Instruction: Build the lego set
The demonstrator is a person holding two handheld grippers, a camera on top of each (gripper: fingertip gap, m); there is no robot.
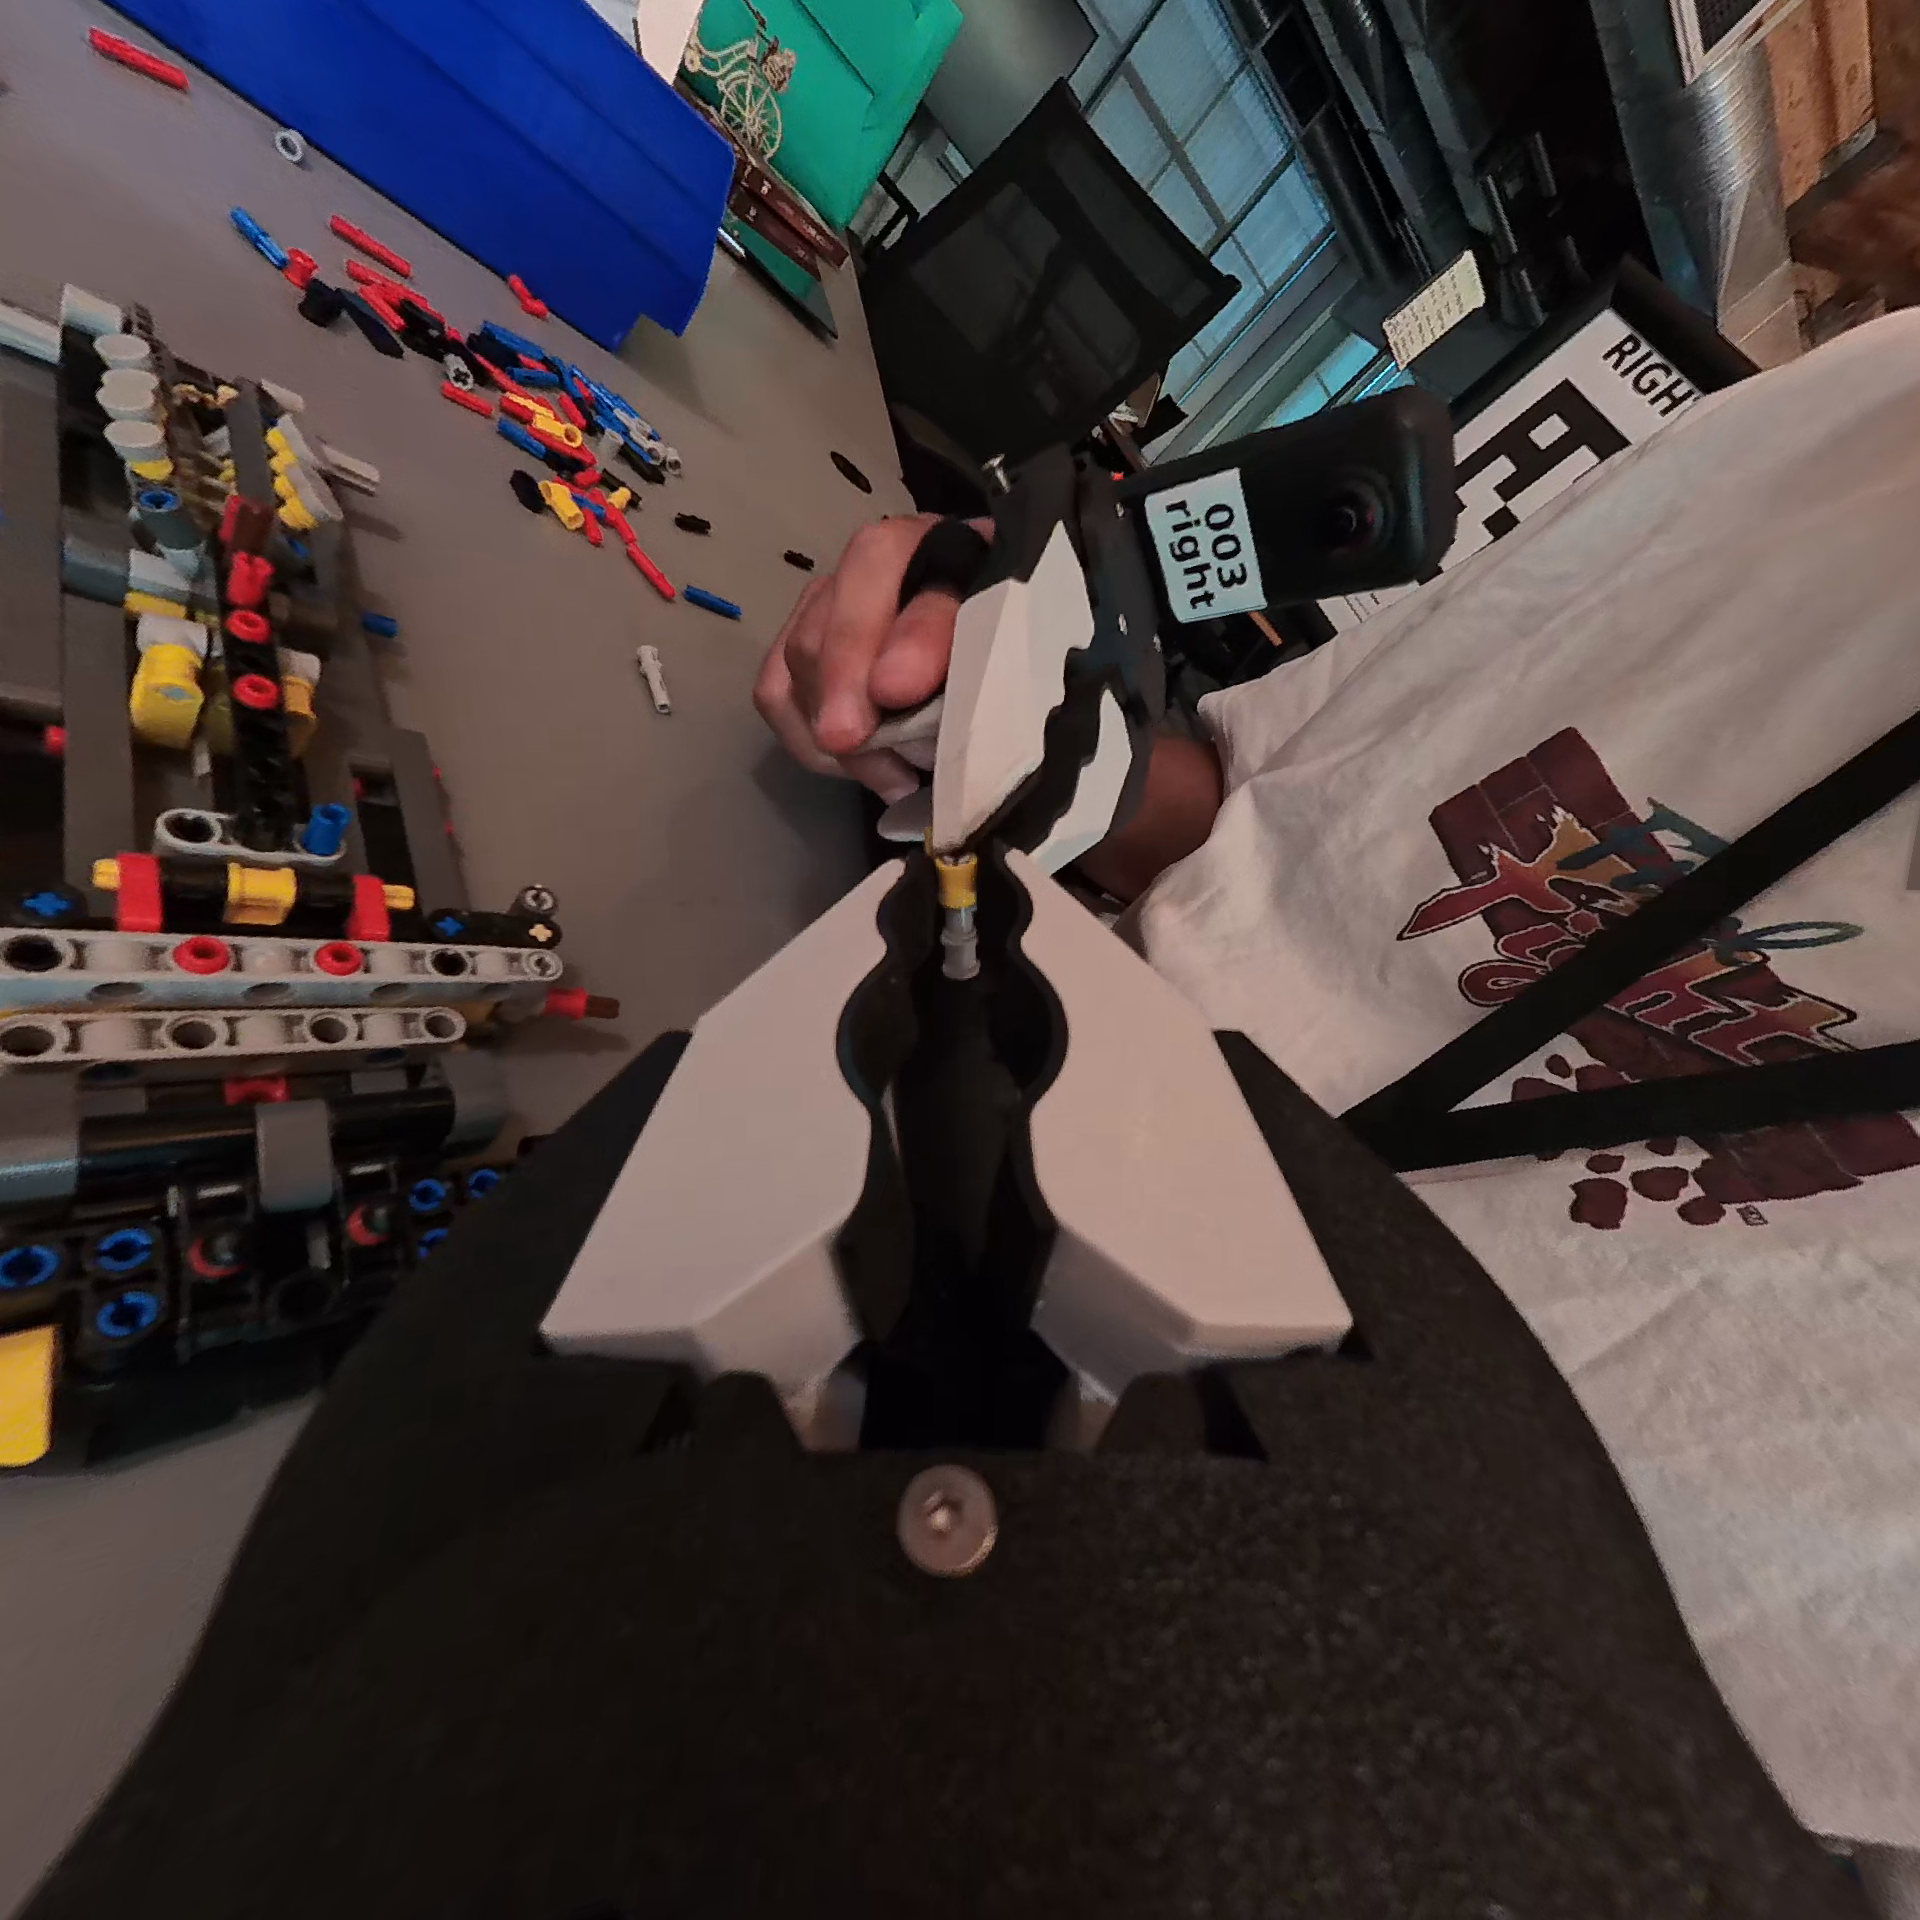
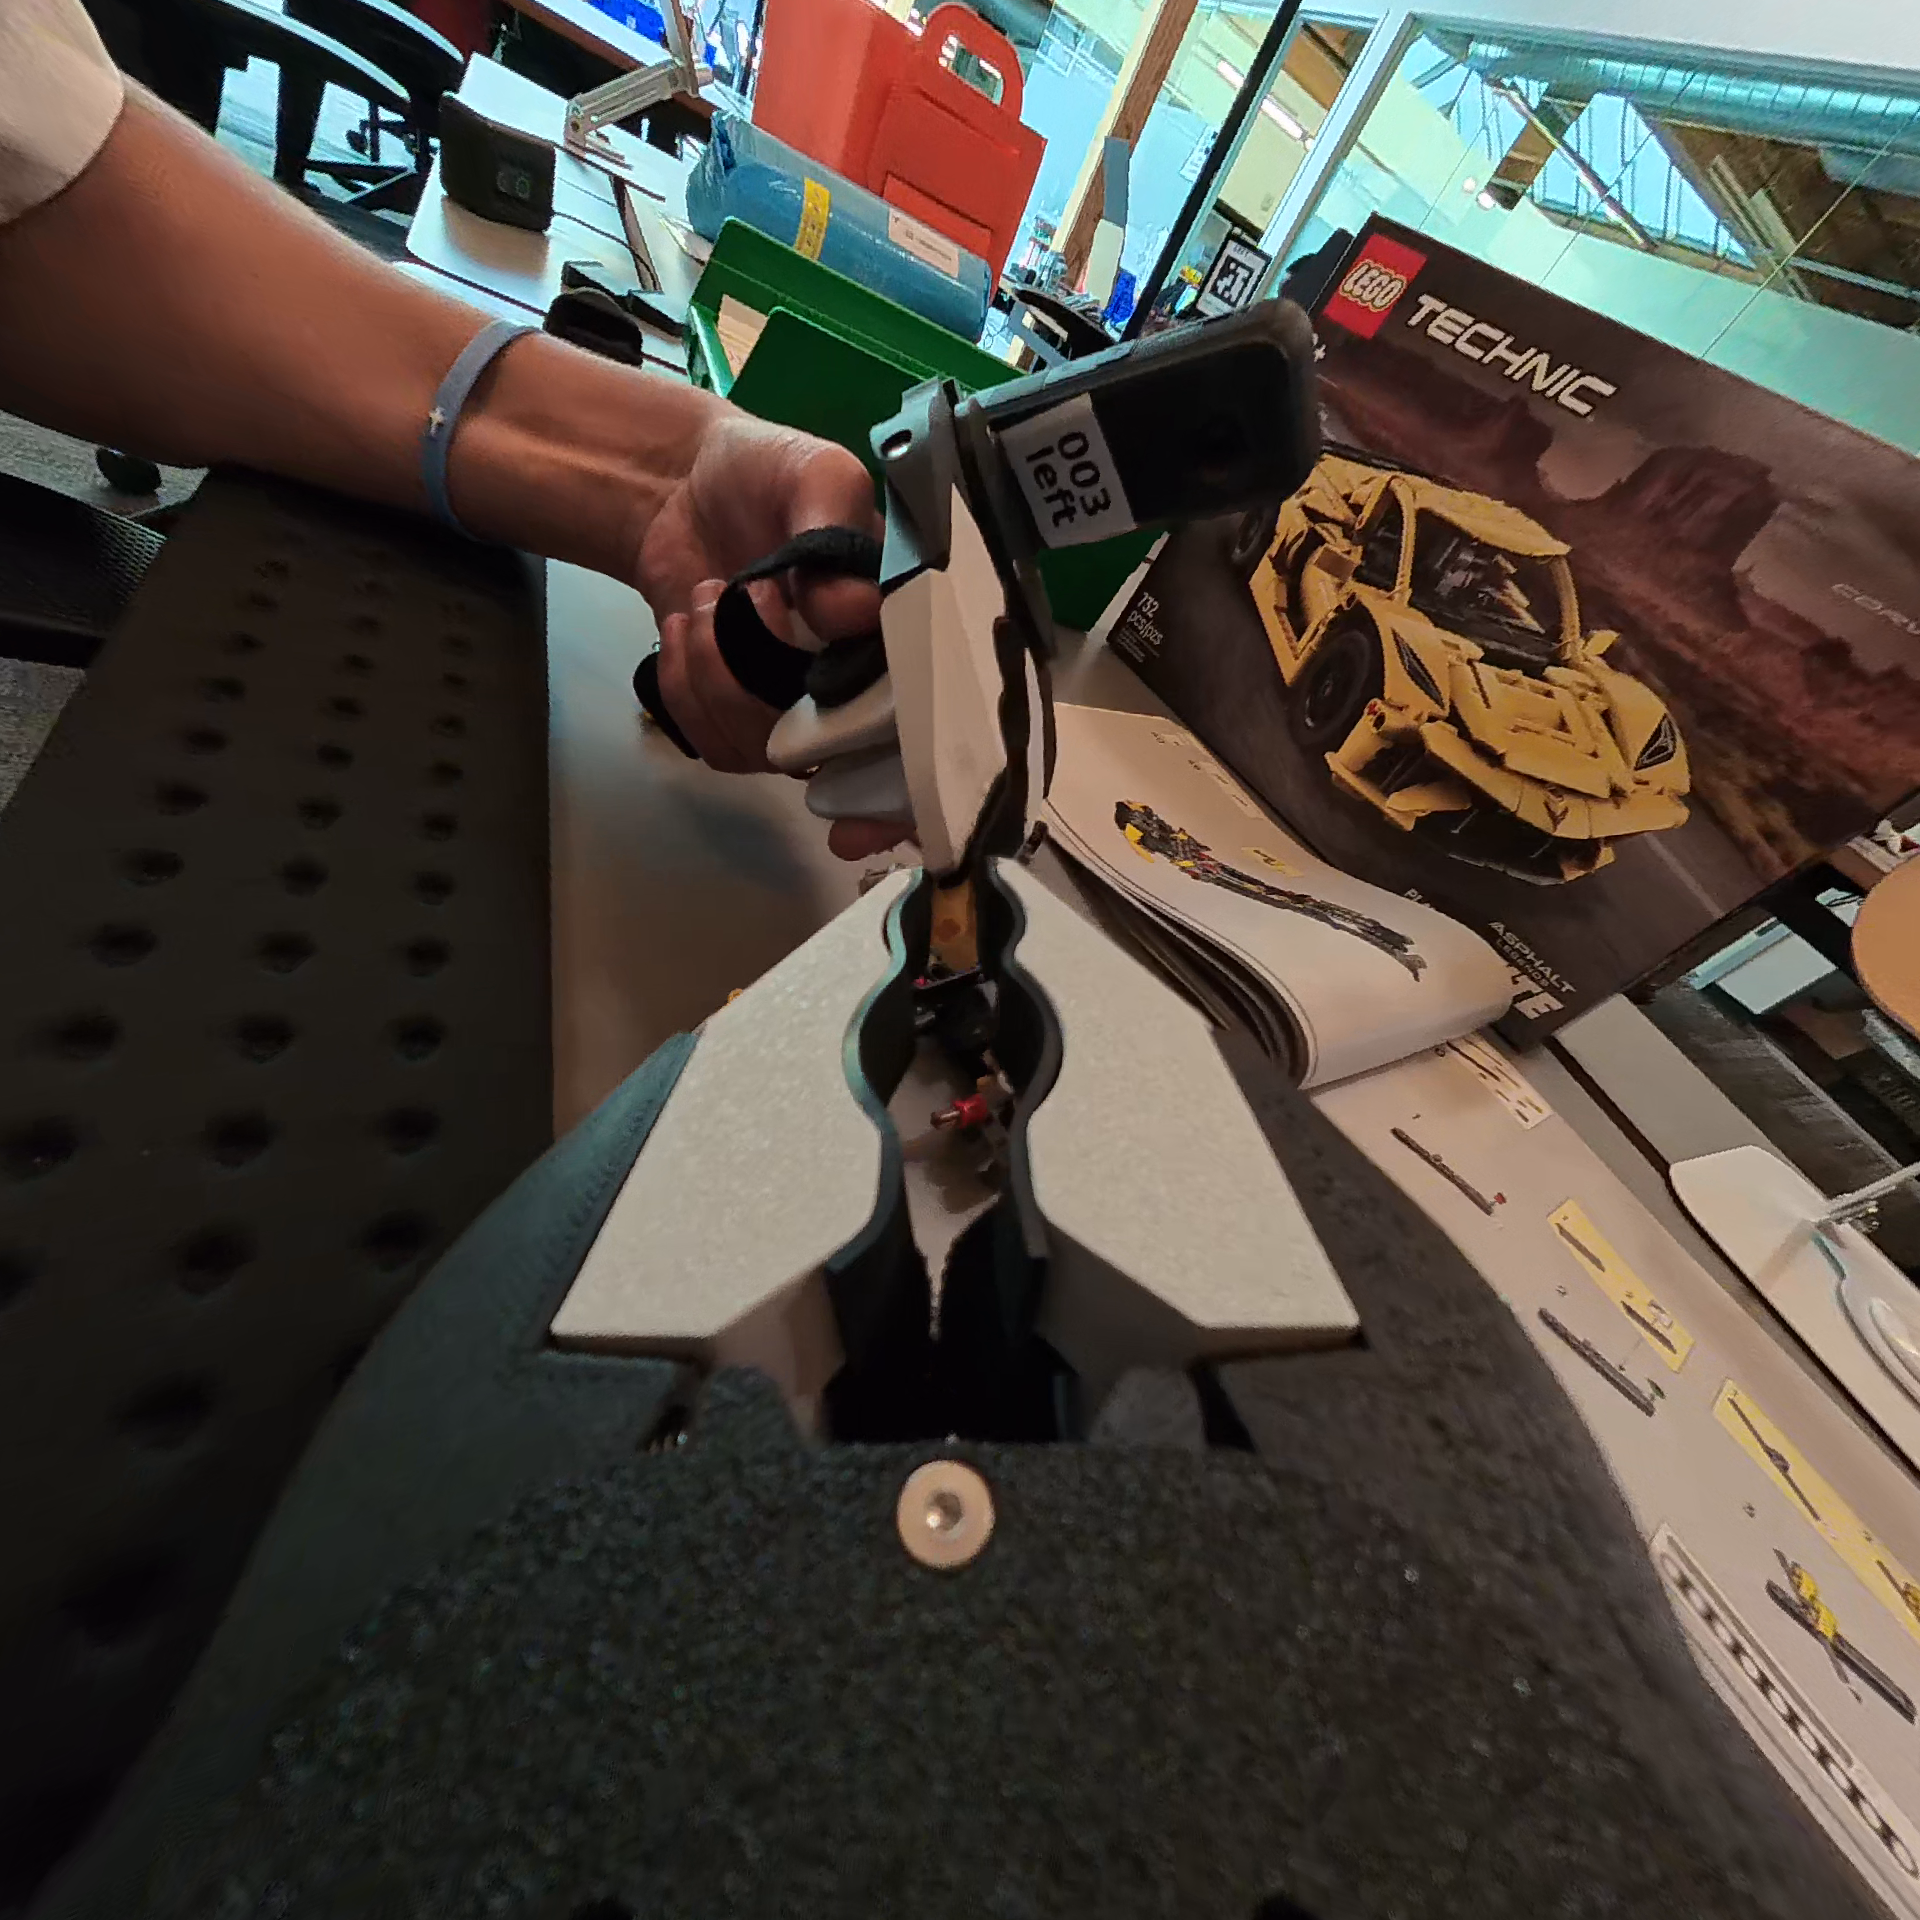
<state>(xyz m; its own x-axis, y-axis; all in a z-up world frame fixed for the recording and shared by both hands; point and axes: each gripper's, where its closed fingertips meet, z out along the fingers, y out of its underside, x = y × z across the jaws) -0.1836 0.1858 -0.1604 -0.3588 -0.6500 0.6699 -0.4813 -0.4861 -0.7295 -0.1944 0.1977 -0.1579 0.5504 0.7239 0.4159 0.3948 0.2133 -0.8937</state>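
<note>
Grippers meet tip to tip mid-frame: your left gripper (image 1: 954,883) and right gripper (image 2: 954,902) both pinch one small yellow-and-grey plastic connector (image 1: 956,904), wrists angled inward.

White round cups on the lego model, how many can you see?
3. The white round cups stand side by side in a row near the far end of the lego model. More may be hidden.

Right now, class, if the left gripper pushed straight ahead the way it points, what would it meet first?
Probably the right gripper, whose tip sits at the yellow piece held in the left gripper; depth is uncertain.
</note>
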